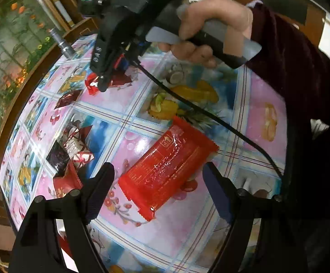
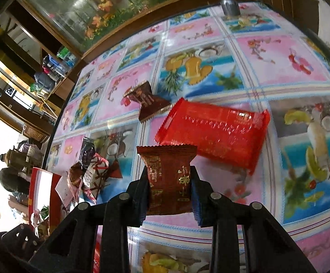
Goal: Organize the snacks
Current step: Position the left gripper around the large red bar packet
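On a glass-topped table (image 1: 187,234) laid with a fruit-print cloth, the right gripper (image 2: 168,191) stands clamped on a small brown snack packet (image 2: 167,177), pinched across its middle. The left gripper (image 1: 158,191) hangs with its tongs apart over a large red snack pack (image 1: 167,168), not touching it. More wrapped sweets (image 1: 74,150) lie beside a red box (image 2: 41,195) at the table's edge. Both packs look light, crinkly and slick; the red one is probably best taken across its narrow width, not by a flimsy sealed end.

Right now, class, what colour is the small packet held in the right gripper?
Dark brown with gold print: the small packet, clearest in the right wrist view.
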{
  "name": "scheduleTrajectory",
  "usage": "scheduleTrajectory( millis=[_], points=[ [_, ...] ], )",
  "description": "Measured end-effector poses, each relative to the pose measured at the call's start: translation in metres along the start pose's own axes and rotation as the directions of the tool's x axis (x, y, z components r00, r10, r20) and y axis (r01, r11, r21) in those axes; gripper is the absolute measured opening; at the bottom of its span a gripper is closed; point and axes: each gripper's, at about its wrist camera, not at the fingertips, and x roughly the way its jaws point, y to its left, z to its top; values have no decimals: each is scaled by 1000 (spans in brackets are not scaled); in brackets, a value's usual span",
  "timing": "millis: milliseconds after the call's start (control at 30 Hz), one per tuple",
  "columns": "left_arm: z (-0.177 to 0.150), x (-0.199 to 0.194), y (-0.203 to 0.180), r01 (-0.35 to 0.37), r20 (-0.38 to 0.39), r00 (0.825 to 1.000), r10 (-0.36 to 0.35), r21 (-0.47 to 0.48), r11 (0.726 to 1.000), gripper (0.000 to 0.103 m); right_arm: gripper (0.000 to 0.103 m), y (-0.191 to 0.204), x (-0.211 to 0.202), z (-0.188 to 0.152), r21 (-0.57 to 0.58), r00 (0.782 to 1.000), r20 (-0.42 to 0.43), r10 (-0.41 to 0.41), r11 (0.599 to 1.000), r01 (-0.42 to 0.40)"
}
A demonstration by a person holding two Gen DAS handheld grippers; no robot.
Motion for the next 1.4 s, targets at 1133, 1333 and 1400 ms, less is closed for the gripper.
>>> scheduleTrajectory(
  millis=[1133, 1333, 1400],
  points=[
    [-13, 37, 5, 86, -52, 991, -120, -430, 899, 97, 35, 4, 7, 0, 0, 1000, 4, -16, 1000, 16],
    [-16, 11, -35, 98, -63, 988, -141, -455, 885, 86, 35, 7, 7, 0, -13, 999, 9, -33, 999, 33],
    [-15, 12, -29, 54, -74, 992, -101, -475, 878, 86, 35, 9, 7, -1, -18, 999, 11, -39, 999, 40]
  ],
)
